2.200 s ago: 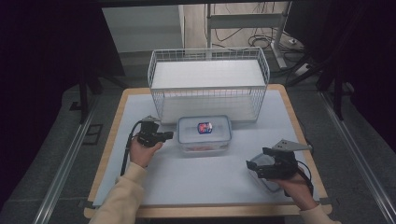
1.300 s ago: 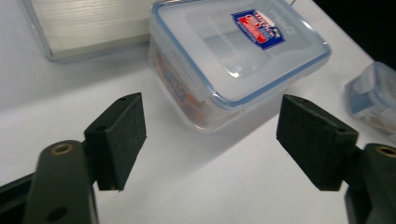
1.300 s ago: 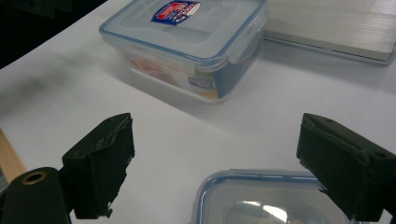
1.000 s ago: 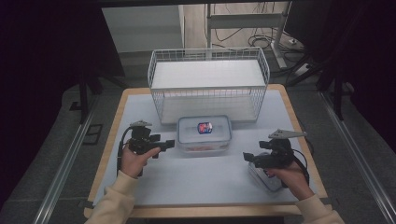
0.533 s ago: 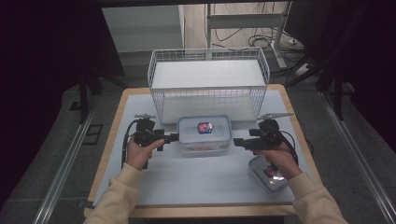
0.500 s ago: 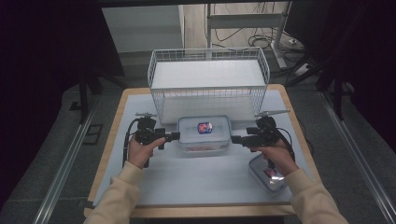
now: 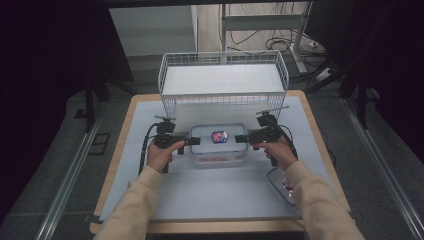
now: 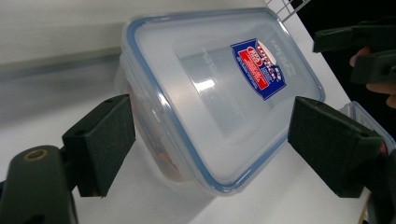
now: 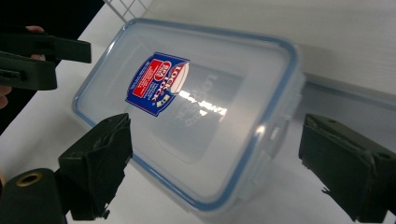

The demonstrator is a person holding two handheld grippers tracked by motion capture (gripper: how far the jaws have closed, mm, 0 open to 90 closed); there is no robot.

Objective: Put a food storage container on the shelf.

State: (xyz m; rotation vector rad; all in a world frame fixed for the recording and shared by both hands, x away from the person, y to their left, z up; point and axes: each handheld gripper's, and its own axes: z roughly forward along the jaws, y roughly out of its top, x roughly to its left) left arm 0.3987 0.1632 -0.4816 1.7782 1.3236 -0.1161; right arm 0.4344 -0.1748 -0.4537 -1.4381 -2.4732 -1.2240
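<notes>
Left gripper (image 7: 196,141) and right gripper (image 7: 239,138) flank the lidded box (image 7: 218,142) — both jaws apart, the left's just widened, nothing clamped.

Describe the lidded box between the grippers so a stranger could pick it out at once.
Find the wire basket at the table's far edge; the box sits just in front of it, between the two grippers. Its clear lid has a blue rim and a red-and-blue label, and it is bigger than the second box near the right forearm.
</notes>
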